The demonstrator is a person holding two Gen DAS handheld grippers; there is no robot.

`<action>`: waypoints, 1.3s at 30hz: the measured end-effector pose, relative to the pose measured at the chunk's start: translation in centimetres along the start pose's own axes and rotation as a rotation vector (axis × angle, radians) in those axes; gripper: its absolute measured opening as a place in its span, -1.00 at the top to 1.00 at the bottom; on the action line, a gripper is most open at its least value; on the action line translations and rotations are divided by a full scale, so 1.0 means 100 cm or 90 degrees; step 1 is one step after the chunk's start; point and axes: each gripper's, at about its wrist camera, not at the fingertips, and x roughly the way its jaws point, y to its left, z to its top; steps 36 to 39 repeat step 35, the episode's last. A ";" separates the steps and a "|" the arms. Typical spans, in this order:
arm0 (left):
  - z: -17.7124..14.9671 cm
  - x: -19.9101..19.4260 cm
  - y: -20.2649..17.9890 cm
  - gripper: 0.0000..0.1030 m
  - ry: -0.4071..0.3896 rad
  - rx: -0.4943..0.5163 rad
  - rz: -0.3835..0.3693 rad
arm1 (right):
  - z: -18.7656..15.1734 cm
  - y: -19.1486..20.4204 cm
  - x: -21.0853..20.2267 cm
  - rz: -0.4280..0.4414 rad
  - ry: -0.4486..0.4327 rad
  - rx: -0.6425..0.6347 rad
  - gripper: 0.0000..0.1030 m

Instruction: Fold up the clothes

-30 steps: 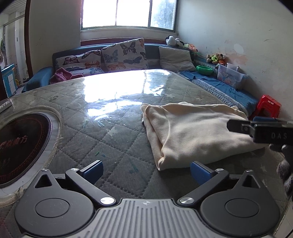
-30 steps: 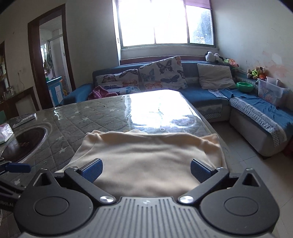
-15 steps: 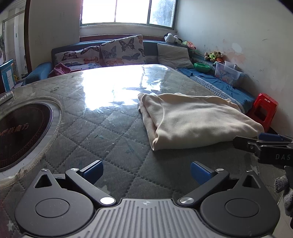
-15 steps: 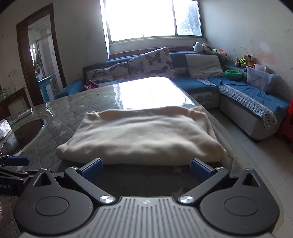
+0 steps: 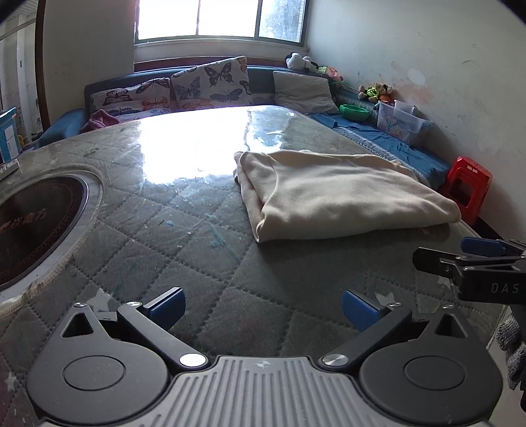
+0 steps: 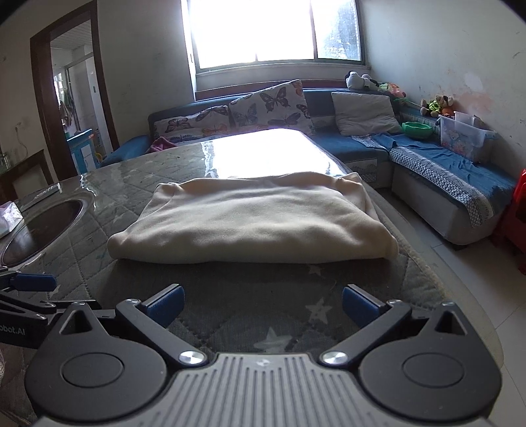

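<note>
The cream folded garment (image 5: 345, 193) lies flat on the quilted worktop (image 5: 203, 236), toward its right edge, with a rounded fold facing both cameras and nothing touching it.

The left hand-held gripper (image 5: 263, 310) is held low and level over the quilted cover, pointing along the worktop toward the window (image 5: 217, 18). Its blue-padded fingers are spread wide and hold nothing; the garment sits ahead and to the right of them, well apart.

The right hand-held gripper (image 6: 261, 303) is also low and level, aimed straight at the near fold of the garment from the worktop's front edge. Its fingers are likewise spread wide and empty, with a strip of star-patterned cover between them and the cloth.

In the left wrist view the right hand-held gripper shows at the right edge, side on, fingers reaching left, with a grey knit-gloved hand (image 5: 513, 348) below it. In the right wrist view the left one shows at the left edge, near the round dark cooktop inset (image 6: 39, 230).

A blue sofa (image 6: 427, 157) with butterfly cushions (image 6: 269, 105) runs behind the worktop.
</note>
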 end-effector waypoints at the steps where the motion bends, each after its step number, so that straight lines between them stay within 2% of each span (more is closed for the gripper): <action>1: -0.001 0.001 -0.001 -1.00 0.004 0.001 0.003 | -0.001 0.000 -0.001 0.000 -0.001 0.002 -1.00; 13: -0.002 -0.003 -0.005 -1.00 0.000 0.015 0.016 | -0.002 0.000 -0.004 0.004 -0.002 0.007 -1.00; 39: -0.001 -0.016 -0.026 -1.00 -0.014 0.053 -0.024 | -0.003 0.000 -0.015 0.001 -0.023 0.008 -1.00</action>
